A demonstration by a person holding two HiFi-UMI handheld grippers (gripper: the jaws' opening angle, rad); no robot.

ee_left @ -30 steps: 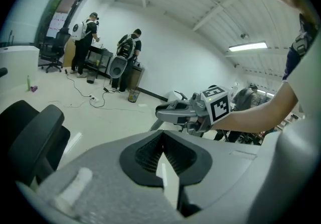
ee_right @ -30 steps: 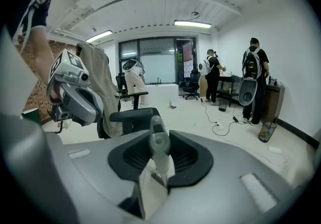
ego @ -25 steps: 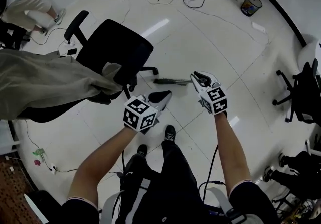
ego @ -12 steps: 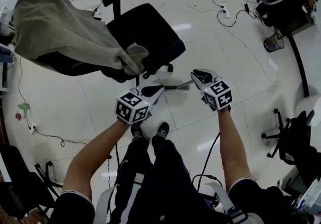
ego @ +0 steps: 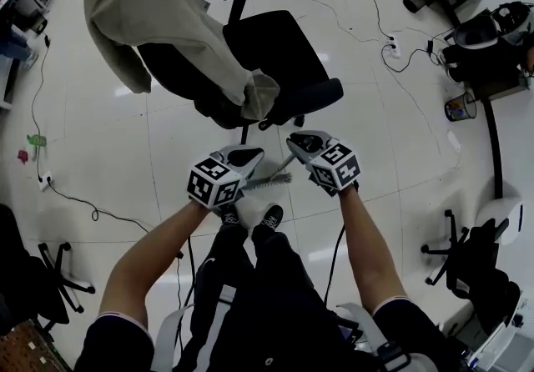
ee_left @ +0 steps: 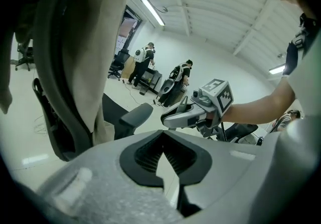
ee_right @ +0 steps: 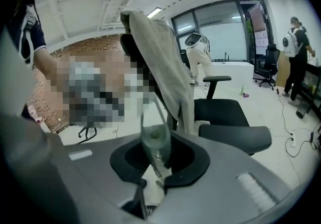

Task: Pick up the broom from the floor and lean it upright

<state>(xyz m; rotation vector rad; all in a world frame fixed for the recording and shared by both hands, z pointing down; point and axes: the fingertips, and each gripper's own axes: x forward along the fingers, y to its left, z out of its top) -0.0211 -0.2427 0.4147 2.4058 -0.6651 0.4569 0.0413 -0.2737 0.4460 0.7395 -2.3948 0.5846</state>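
Two grippers reach out in the head view, over a shiny white tile floor (ego: 167, 153). The left gripper (ego: 253, 153) and the right gripper (ego: 298, 143) are just beside each other. The broom (ego: 267, 182) is between them. Its thin stick runs up to the right gripper, and its bristly end is lower down, near the person's shoes (ego: 271, 216). Just in front stands a black office chair (ego: 284, 45) with a soft beige cloth (ego: 142, 3) thrown over its back. Far off on the right is a small round bin (ego: 455, 108) (too small to tell what is in it). Thin cables (ego: 92, 212) lie on the floor.

In the left gripper view, the two black ribbed pads (ee_left: 148, 155) meet at their tips and pinch nothing. The right gripper shows just ahead, and the chair's dark back fills the left side.

In the right gripper view, the jaws are clamped on the broom's stick near its top end. That end is pale and smooth, with a little hole in it. The stick goes down between the pads, and a few bristles peek out at the bottom edge. The chair and its cloth stand close behind.
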